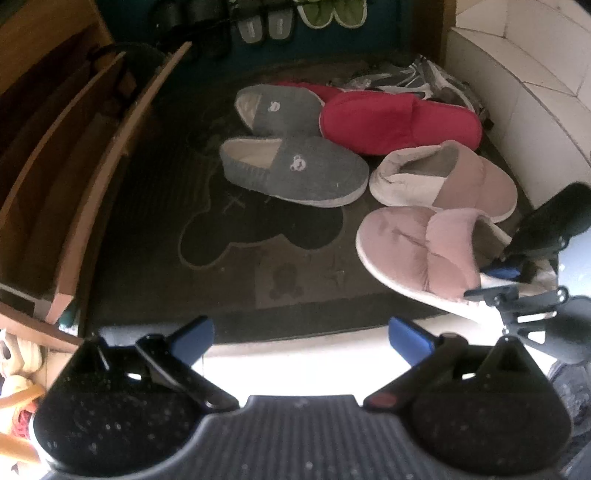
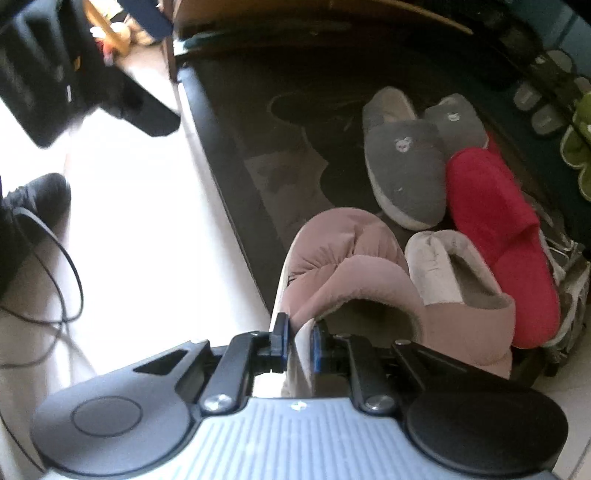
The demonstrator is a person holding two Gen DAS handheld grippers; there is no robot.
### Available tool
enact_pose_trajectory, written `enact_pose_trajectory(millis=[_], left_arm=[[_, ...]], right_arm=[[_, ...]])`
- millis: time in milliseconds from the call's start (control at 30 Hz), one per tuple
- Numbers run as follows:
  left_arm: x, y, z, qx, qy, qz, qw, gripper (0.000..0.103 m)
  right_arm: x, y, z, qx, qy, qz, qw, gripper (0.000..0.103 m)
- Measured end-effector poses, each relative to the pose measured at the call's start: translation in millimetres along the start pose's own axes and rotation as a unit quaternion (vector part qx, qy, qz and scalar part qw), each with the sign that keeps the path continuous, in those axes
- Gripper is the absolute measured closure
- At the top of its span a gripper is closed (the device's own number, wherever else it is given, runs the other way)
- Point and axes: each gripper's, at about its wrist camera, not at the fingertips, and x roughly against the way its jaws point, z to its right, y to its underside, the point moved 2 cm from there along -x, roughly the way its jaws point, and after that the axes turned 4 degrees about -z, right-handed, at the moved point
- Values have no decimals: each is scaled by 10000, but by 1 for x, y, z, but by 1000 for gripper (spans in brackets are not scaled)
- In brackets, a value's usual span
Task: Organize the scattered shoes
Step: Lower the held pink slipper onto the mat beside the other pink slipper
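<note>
A pink padded slipper (image 1: 417, 247) (image 2: 343, 258) lies at the mat's near right edge, and my right gripper (image 2: 299, 336) (image 1: 511, 275) is shut on the rim of its heel. Its mate (image 1: 461, 177) (image 2: 454, 273) sits just behind it, toe pointing the other way. Further in are two grey slippers (image 1: 295, 173) (image 2: 402, 173) and a red slipper (image 1: 391, 118) (image 2: 495, 221) that partly covers a second red one. My left gripper (image 1: 301, 339) hovers open over the mat's front edge with nothing between its blue pads.
A wooden shoe rack (image 1: 92, 155) runs along the left of the dark mat (image 1: 166, 229). White tiled wall (image 1: 535, 122) closes the right side. Sneakers (image 1: 417, 83) lie behind the red slippers; green slippers (image 1: 332, 13) and grey sandals (image 1: 264, 26) line the far edge. A person's dark shoe (image 2: 37, 199) and a cable (image 2: 70, 266) rest on the pale floor.
</note>
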Motion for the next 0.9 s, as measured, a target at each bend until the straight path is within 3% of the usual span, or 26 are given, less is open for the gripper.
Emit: enact_pose_trajectory(millis=[167, 333, 400, 567, 667, 767, 900], left_arm=[[-8, 1, 4, -66, 114, -16, 9999, 1], [-14, 1, 11, -152, 248, 4, 9996, 1], [-14, 0, 14, -175, 286, 16, 9994, 1], [-11, 0, 21, -349, 331, 138, 9987, 1], [-16, 0, 23, -504, 449, 274, 9973, 0], [-29, -2, 28, -760, 544, 386, 9949, 0], [-45, 1, 35, -978, 639, 218, 9929, 0]], right_arm=[[-25, 15, -1, 55, -78, -57, 9999, 91], [-32, 20, 8, -316, -175, -137, 9993, 88], [-31, 20, 9, -439, -188, -114, 9988, 75], [-23, 20, 24, -1125, -264, -18, 9933, 67], [-21, 21, 37, -1730, -420, -33, 9840, 67], [-19, 25, 53, -2493, -706, -31, 9659, 67], [-22, 26, 63, -3107, -962, -27, 9456, 67]])
